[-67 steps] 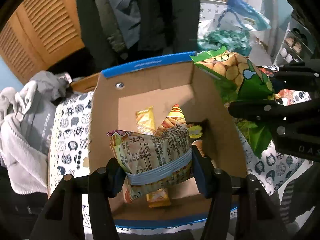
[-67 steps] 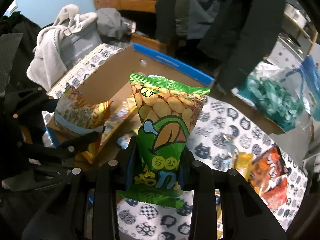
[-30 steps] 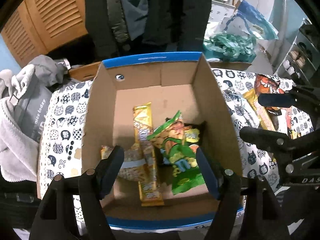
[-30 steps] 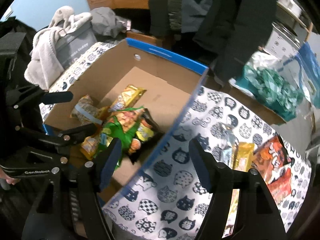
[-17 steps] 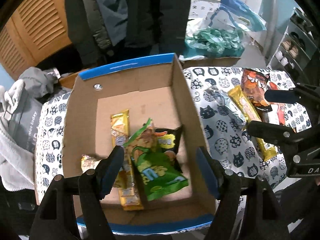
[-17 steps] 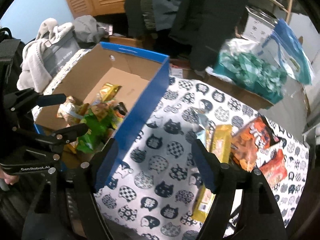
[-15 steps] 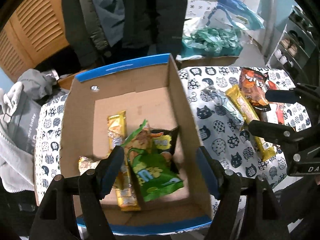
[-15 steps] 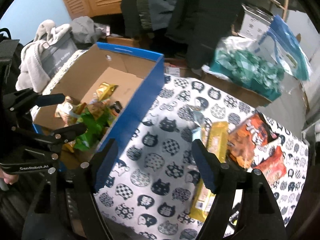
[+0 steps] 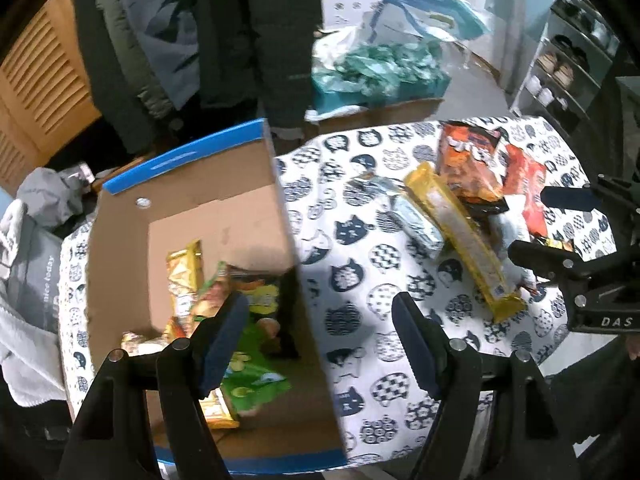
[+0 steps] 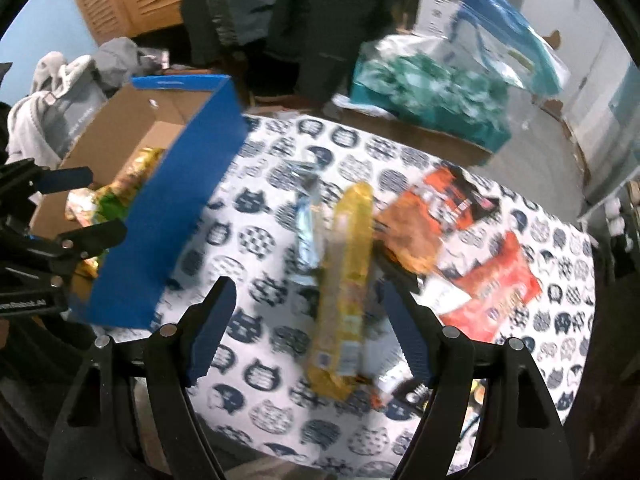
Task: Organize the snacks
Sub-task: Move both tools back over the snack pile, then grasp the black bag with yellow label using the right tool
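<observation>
Right gripper: right gripper [image 10: 306, 330] is hanging spread and empty over the worktop [image 10: 256, 216], its jaws having just been opening wider, likely to take in a long packet.
Left gripper: left gripper [image 9: 318, 346] is also standing spread, holding nothing, straddling the right wall of the cardboard box [image 9: 294, 240]; it seems to be leaving the box for the loose pile.
Box contents: green snack bag [image 9: 248, 368] and gold bar [image 9: 184, 276] are lying flat on the box floor, at about 8 o'clock in the left wrist view, apparently dropped in rather than stacked.
Loose snacks: long yellow packet [image 10: 346, 280] is lying just ahead of the right gripper at 12 o'clock, lengthways between the jaws' line, so it is probably the next pick.
Neighbours: silver-blue packet [image 10: 306, 224] is touching its left side at 11 o'clock; orange bag [image 10: 436, 216] and red bag [image 10: 496, 288] are lying at 1 to 2 o'clock, waiting their turn.
</observation>
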A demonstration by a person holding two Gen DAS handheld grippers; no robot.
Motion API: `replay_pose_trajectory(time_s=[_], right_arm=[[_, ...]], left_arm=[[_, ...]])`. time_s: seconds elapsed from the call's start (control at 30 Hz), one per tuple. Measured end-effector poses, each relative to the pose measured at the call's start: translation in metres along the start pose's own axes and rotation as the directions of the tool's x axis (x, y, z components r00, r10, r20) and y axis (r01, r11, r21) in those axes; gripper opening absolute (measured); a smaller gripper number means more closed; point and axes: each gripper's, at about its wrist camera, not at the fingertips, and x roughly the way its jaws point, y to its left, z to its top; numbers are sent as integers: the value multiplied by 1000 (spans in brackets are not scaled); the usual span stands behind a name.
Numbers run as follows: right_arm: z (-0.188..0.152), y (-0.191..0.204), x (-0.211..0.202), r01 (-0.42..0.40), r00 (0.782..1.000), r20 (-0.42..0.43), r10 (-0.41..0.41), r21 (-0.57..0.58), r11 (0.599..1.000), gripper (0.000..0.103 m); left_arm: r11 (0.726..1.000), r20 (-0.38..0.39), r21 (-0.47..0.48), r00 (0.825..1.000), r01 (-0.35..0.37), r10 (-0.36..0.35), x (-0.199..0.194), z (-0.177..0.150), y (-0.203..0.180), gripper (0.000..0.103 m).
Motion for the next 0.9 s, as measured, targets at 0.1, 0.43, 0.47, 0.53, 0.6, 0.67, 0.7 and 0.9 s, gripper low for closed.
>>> replay_pose_trajectory(time_s=[0.1,0.43,0.47,0.53,0.6,0.67,0.7,0.9], right_arm=[[-11,-19,0,19,1000,-13,-19,27,999,79],[-50,-89,6,95,992,-98,-82,136,986,79],[-53,-96,7,101,991,-105,-85,147,984,79],[-61,-110,12,114,988,-123,-94,173,978,79],[-67,-120,18,125,985,-139,-99,193,973,79],[-73,-128,23,124,984,-152,-93,210,970,79],[-76,-132,26,122,983,-160,-87,218,968,79],[-88,-149,46,59,982,-188,-7,271,961,79]], left_arm=[[999,-8,36,1000,5,-4,2,1,-18,76],[993,-66,108,997,56,-49,15,3,-70,76],[992,-70,115,996,60,-52,16,3,-75,76],[989,-79,134,995,67,-56,20,4,-86,76],[986,-84,150,995,66,-54,24,4,-95,76],[984,-88,163,995,66,-52,28,5,-100,76],[984,-91,167,994,68,-53,30,6,-102,76],[983,-128,162,990,84,-63,52,9,-112,76]])
